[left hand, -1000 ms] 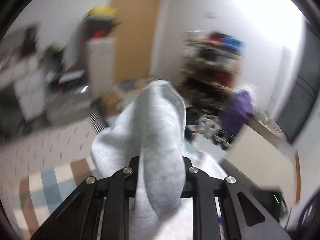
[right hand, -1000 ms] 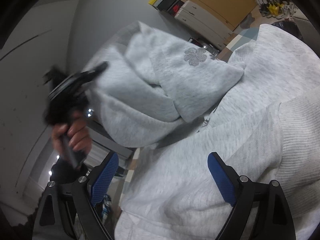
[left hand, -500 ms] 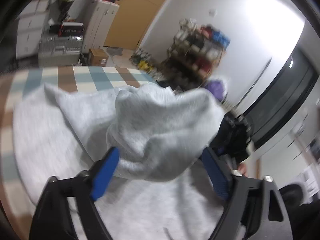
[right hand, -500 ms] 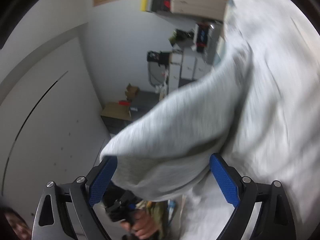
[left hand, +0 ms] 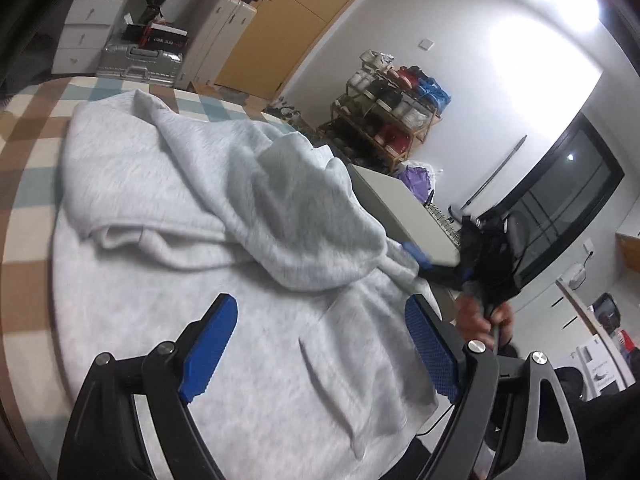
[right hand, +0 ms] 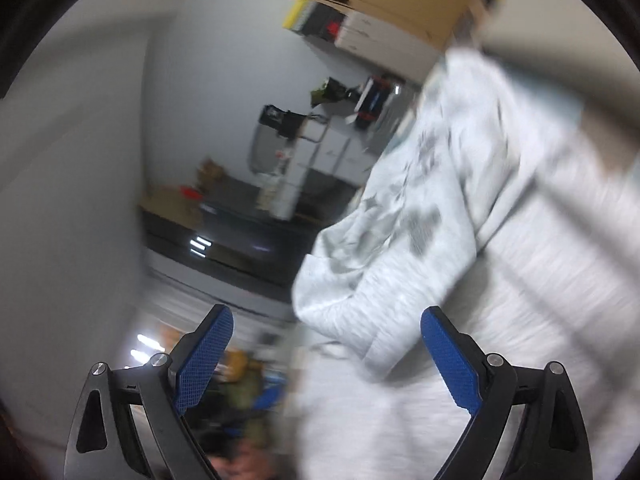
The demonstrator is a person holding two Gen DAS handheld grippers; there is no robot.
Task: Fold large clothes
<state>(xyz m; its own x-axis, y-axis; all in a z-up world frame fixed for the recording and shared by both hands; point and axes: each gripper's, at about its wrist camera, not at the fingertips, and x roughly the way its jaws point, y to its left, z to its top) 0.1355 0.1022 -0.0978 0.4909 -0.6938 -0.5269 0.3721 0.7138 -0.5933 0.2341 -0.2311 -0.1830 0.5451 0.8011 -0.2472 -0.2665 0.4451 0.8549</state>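
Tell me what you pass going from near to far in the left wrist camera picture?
Left gripper → grey sweatshirt → checked cover → silver suitcase → wooden wardrobe.

Pale grey sweatshirt on a checked cover

The sweatshirt is light heathered grey, with a darker grey motif in the right wrist view. Under it, the cover shows brown, cream and pale blue checks. Blue pads sit on the black left gripper; far off, a tan wooden wardrobe and a silver suitcase.
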